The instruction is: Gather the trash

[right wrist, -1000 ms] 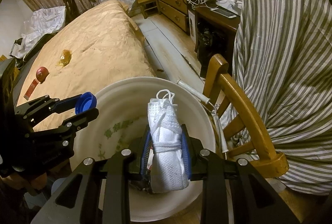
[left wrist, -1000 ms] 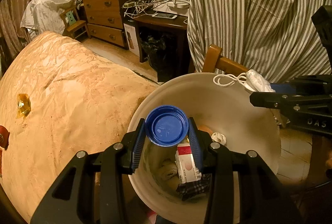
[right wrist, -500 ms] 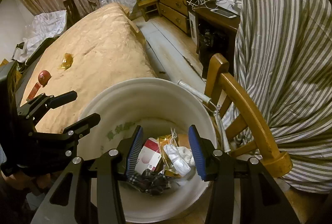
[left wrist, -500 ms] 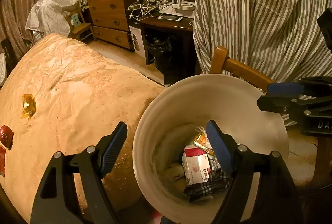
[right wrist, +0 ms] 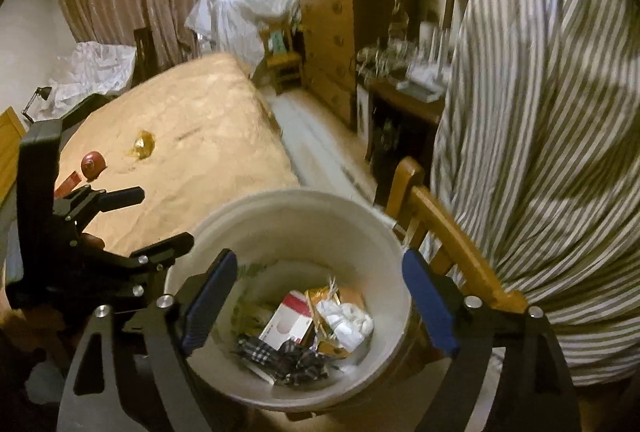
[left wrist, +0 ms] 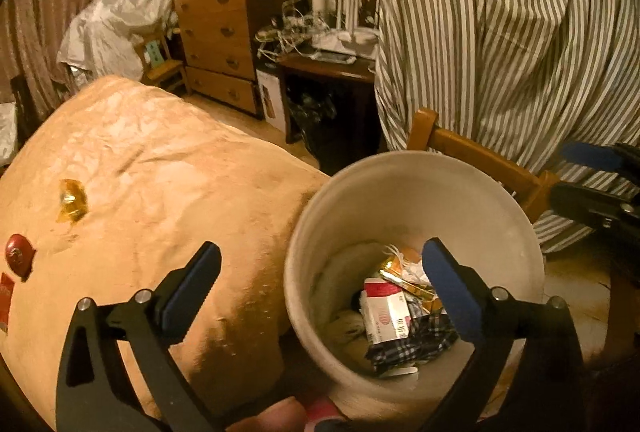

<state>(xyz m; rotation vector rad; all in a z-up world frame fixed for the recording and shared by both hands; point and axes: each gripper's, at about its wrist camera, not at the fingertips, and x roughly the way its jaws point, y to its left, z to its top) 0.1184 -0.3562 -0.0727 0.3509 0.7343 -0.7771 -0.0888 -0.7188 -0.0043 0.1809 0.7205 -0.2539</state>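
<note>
A white bucket (left wrist: 500, 200) (right wrist: 320, 204) stands beside the bed and holds trash: a red-and-white box (left wrist: 386, 314) (right wrist: 286, 322), a white face mask (right wrist: 346, 320), gold wrappers and checked cloth. My left gripper (left wrist: 320, 282) is open and empty, above the bucket's left rim. My right gripper (right wrist: 318, 294) is open and empty over the bucket. On the tan bedspread (left wrist: 160, 160) lie a gold wrapper (left wrist: 72, 198) (right wrist: 143, 145), a red round object (left wrist: 18, 258) (right wrist: 93, 162) and a red packet (left wrist: 5, 296).
A wooden chair (left wrist: 480, 156) (right wrist: 444, 228) stands right behind the bucket, with a striped cloth (left wrist: 500, 32) hanging over it. A chest of drawers (left wrist: 218, 40) and a dark desk (left wrist: 332, 68) with cables stand across the floor strip.
Both grippers opened: the blue cap and the white mask dropped into the bucket. Since then both have opened wider and drawn back from the bucket.
</note>
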